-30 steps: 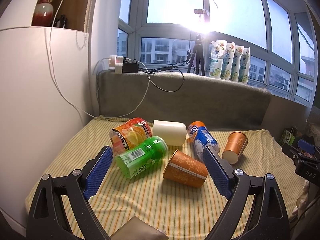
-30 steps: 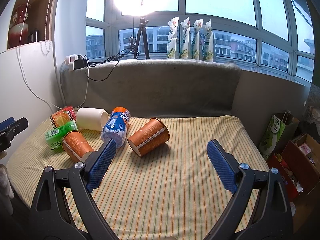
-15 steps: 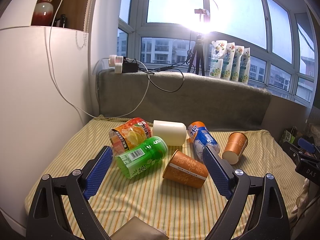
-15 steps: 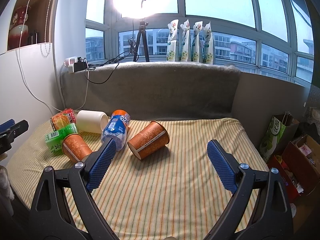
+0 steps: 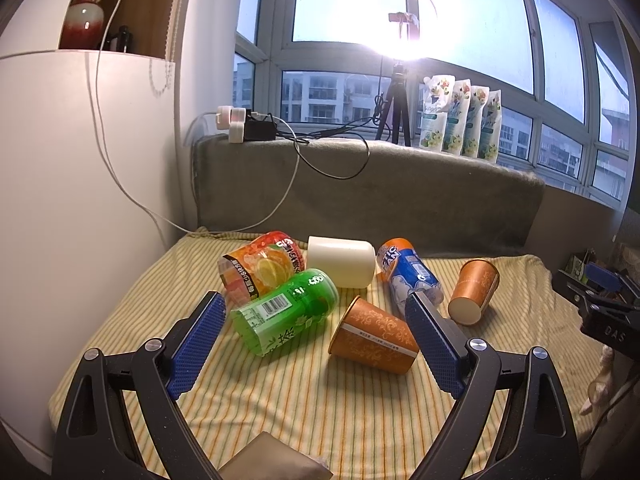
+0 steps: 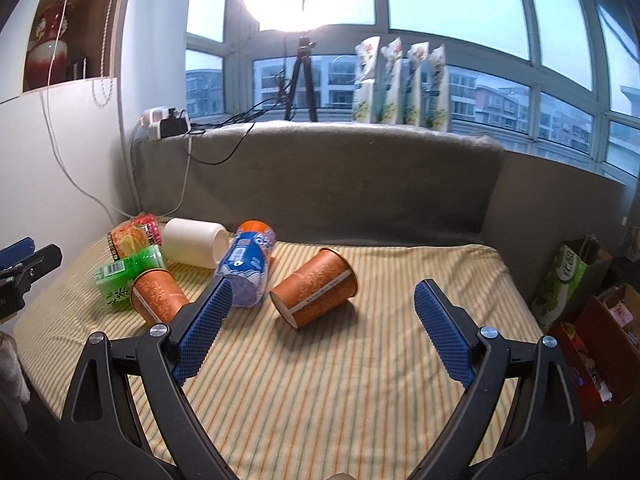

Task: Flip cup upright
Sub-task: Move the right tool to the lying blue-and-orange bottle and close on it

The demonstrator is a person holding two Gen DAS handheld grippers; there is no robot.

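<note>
Several cups lie on their sides on a yellow striped cloth (image 5: 280, 392). In the left wrist view: an orange-fruit cup (image 5: 260, 266), a green cup (image 5: 286, 310), a white cup (image 5: 340, 262), a blue cup (image 5: 408, 274) and two orange paper cups (image 5: 374, 336) (image 5: 474, 291). My left gripper (image 5: 314, 340) is open and empty, just short of the green cup and the near orange cup. My right gripper (image 6: 320, 326) is open and empty, just short of the right orange paper cup (image 6: 314, 294). The other orange cup (image 6: 158, 294) lies to its left.
A grey padded backrest (image 6: 320, 184) rises behind the cloth. A white cabinet (image 5: 80, 200) stands at the left with cables hanging. Bags and boxes (image 6: 572, 276) sit on the floor to the right. A tripod (image 6: 300, 76) and pouches (image 6: 400, 80) stand on the sill.
My right gripper has moved forward and slightly left, so the right orange cup now sits closer between its fingers. The left gripper has barely moved. The cups have not moved.
</note>
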